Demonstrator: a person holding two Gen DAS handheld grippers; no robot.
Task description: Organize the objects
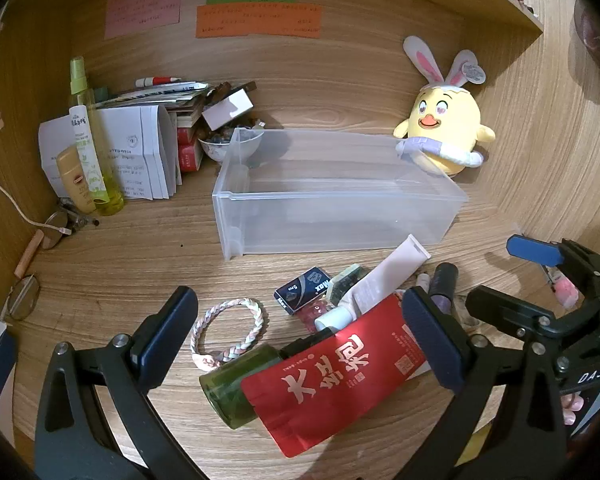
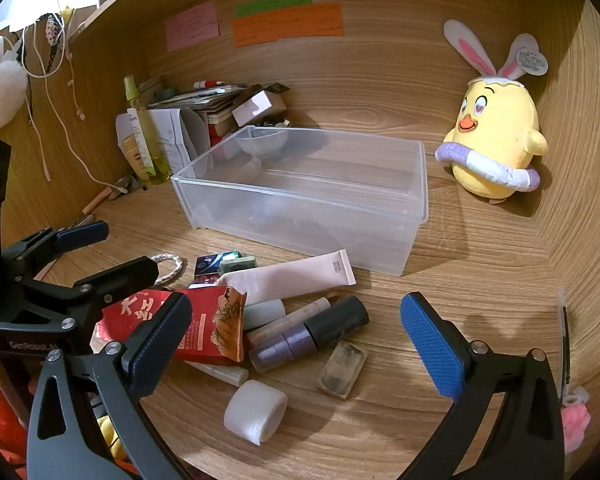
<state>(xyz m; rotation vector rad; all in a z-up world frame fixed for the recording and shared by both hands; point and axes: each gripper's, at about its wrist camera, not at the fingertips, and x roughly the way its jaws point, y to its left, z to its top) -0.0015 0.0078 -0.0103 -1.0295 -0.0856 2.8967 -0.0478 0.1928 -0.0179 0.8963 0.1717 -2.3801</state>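
Both grippers, left gripper (image 1: 300, 336) and right gripper (image 2: 296, 340), hang spread over clutter on the wooden surface (image 1: 140, 248). Best pinch the red foil pouch (image 1: 332, 372) by its edges, then carry it to the empty clear plastic bin (image 1: 332, 200) beyond.

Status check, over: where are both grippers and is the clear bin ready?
Left gripper open over red pouch. Right gripper open, holding nothing. Clear bin empty, upright. Clutter pile lies in front of it.
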